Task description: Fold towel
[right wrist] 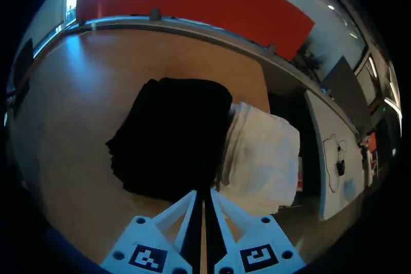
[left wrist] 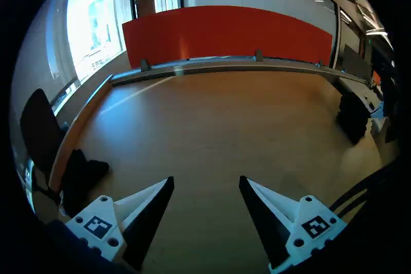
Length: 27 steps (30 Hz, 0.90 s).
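Jaws on left gripper (left wrist: 206, 178) spread wide above bare wooden counter (left wrist: 216, 120); right gripper (right wrist: 204, 192) jaws clenched at near edge of folded black towel (right wrist: 169, 135), white towel (right wrist: 264, 161) touching its side. Red partition (left wrist: 231, 32) behind counter, bright window (left wrist: 92, 27) beyond.

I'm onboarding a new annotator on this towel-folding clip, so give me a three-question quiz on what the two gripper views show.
1. True or false: in the left gripper view, the left gripper is clamped on a towel.
2. In the right gripper view, where does the white towel lie relative to the black towel? A) on top of it B) beside it, on its right in the image C) underneath it
3. Fill in: the fingers of the right gripper are ____ (open or shut).

Key: 1 false, it is open above the wooden table. 2 B. 3 shut.
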Available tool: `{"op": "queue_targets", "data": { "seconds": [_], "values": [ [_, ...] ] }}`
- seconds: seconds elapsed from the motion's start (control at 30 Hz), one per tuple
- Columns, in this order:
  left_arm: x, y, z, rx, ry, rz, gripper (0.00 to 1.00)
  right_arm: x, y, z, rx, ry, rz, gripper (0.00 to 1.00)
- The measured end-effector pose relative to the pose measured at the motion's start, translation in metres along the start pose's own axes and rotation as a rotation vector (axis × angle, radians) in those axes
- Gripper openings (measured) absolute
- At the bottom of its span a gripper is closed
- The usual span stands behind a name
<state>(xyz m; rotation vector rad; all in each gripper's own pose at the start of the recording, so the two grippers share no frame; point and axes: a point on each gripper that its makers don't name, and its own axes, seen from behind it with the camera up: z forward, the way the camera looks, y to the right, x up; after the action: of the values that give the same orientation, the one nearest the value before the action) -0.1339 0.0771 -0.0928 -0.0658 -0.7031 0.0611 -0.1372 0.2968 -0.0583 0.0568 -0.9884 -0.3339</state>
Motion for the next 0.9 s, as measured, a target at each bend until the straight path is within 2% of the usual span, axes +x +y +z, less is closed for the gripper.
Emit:
{"op": "queue_targets", "data": {
  "seconds": [0.5, 0.9],
  "values": [
    [-0.001, 0.003, -0.002, 0.006, -0.007, 0.009, 0.94, -0.024, -0.001, 0.032, -0.009, -0.074, 0.062, 0.04],
    [-0.002, 0.003, -0.006, 0.009, -0.008, 0.016, 0.94, -0.026, 0.001, 0.041, -0.024, -0.084, 0.109, 0.04]
  ]
}}
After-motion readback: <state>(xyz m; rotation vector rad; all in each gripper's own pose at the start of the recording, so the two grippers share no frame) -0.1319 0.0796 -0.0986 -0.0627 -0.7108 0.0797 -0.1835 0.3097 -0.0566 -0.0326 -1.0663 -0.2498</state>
